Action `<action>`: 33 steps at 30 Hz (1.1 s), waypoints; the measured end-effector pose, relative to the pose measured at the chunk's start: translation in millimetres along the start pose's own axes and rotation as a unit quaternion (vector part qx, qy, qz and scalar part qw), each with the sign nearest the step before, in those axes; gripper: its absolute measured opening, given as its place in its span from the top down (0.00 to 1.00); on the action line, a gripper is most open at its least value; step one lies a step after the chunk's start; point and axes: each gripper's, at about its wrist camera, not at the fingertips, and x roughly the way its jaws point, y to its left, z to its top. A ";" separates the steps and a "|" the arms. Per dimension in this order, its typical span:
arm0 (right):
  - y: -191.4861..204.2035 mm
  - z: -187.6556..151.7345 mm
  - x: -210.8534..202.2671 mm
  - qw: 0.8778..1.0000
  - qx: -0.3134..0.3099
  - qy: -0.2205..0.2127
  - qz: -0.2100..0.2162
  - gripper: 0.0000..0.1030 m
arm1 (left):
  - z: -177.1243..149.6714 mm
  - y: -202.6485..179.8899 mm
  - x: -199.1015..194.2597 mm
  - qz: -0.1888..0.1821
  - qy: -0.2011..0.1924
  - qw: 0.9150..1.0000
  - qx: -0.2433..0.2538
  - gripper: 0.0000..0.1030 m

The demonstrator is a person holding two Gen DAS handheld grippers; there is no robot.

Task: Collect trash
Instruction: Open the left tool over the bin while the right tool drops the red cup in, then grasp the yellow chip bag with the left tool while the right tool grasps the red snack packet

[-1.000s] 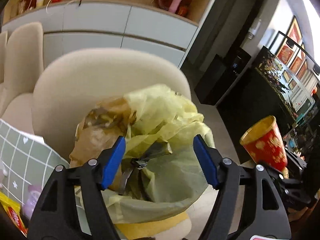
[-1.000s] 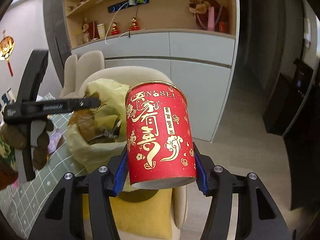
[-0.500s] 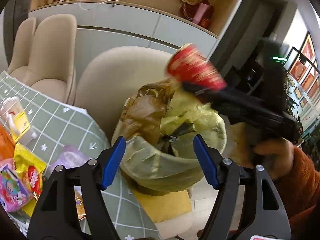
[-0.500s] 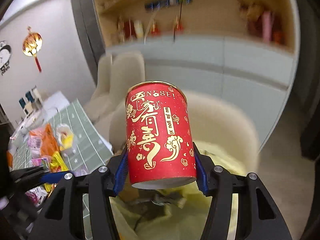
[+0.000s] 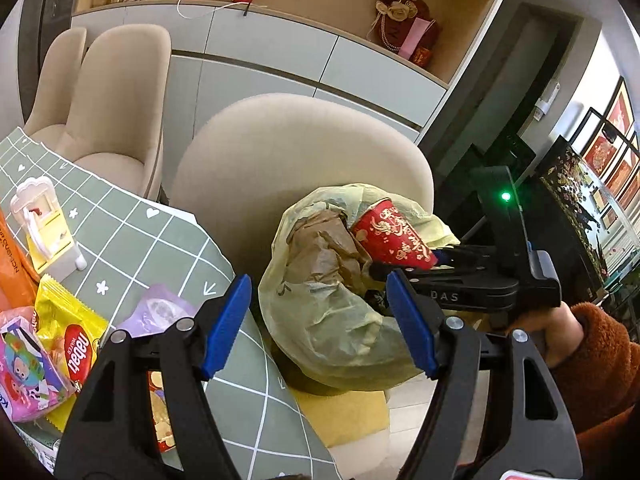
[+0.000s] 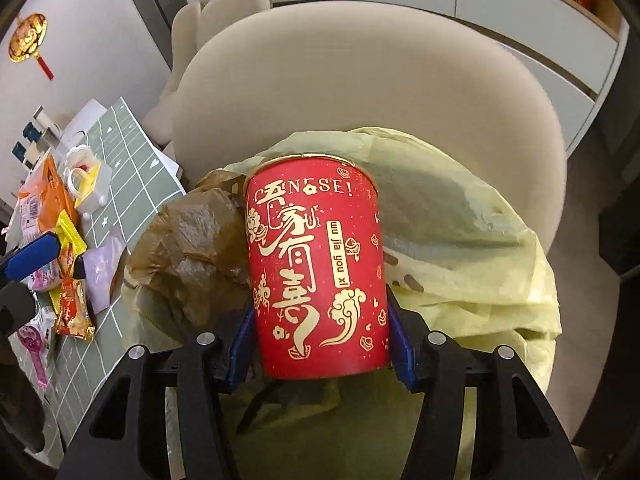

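Observation:
My right gripper is shut on a red paper cup with gold Chinese print. It holds the cup tilted over the open mouth of a yellow trash bag that stands on a beige chair. The cup also shows in the left wrist view, leaning into the bag beside a crumpled brown bag. My left gripper is open and empty, just in front of the trash bag at the table's edge.
The green checked tablecloth carries snack wrappers, a purple packet and a small white toy. The beige chair holds the bag; two more chairs stand behind. Cabinets line the back wall.
My right gripper has lowered the red cup down into the mouth of the trash bag. My left gripper has pulled back from the bag, toward the table.

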 end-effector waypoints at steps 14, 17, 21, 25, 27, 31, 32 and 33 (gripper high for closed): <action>17.8 -35.1 -70.2 0.994 -0.009 -0.102 -0.036 0.45 | -18.6 0.8 -28.0 0.059 -0.022 0.998 -0.001 0.21; 29.5 -50.1 -91.3 0.992 -0.018 -0.120 -0.034 0.45 | -30.4 2.9 -38.0 0.072 -0.024 0.997 0.000 0.20; 48.6 -72.0 -109.3 0.990 -0.017 -0.136 -0.037 0.45 | -46.9 8.0 -58.3 0.095 -0.029 0.995 0.005 0.20; 69.3 -92.7 -113.8 0.989 0.005 -0.143 -0.034 0.45 | -63.2 15.7 -84.2 0.122 -0.031 0.992 0.009 0.20; 80.3 -104.2 -112.2 0.990 0.015 -0.137 -0.019 0.45 | -71.3 20.0 -102.6 0.129 -0.035 0.991 0.015 0.19; 112.3 -133.2 -113.1 0.989 0.024 -0.147 -0.007 0.45 | -85.1 35.7 -132.3 0.139 -0.040 0.989 0.026 0.19; 120.6 -139.8 -113.1 0.988 0.026 -0.151 -0.006 0.45 | -89.4 41.8 -139.5 0.140 -0.040 0.989 0.027 0.19; 129.0 -146.5 -113.0 0.988 0.028 -0.154 -0.005 0.45 | -92.8 46.8 -145.1 0.139 -0.040 0.989 0.027 0.19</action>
